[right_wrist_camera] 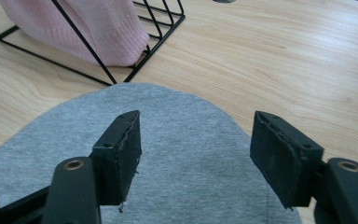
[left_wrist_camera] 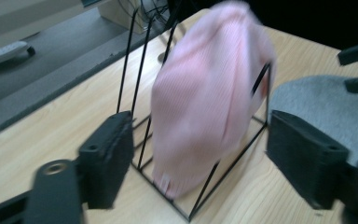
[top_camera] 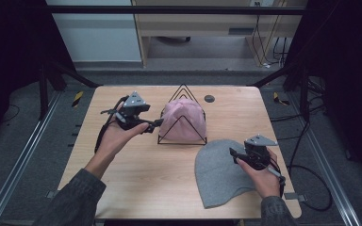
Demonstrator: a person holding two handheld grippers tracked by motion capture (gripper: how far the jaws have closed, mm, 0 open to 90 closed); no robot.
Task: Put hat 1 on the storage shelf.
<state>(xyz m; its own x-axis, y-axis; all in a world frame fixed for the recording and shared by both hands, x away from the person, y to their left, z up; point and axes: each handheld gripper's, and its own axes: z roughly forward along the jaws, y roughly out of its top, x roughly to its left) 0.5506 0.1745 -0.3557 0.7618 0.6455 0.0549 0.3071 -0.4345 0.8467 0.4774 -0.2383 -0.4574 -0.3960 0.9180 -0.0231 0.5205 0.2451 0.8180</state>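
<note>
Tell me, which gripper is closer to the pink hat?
Left. The left gripper sits open right beside the pink hat in its wire rack, jaws pointed at it. The right gripper is farther off, open over the grey hat.

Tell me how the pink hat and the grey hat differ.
The pink hat sits propped up inside the black wire rack; the grey hat lies flat on the table. Pink looks ribbed, grey smoother. Both are soft knit beanies, and neither is gripped.
</note>
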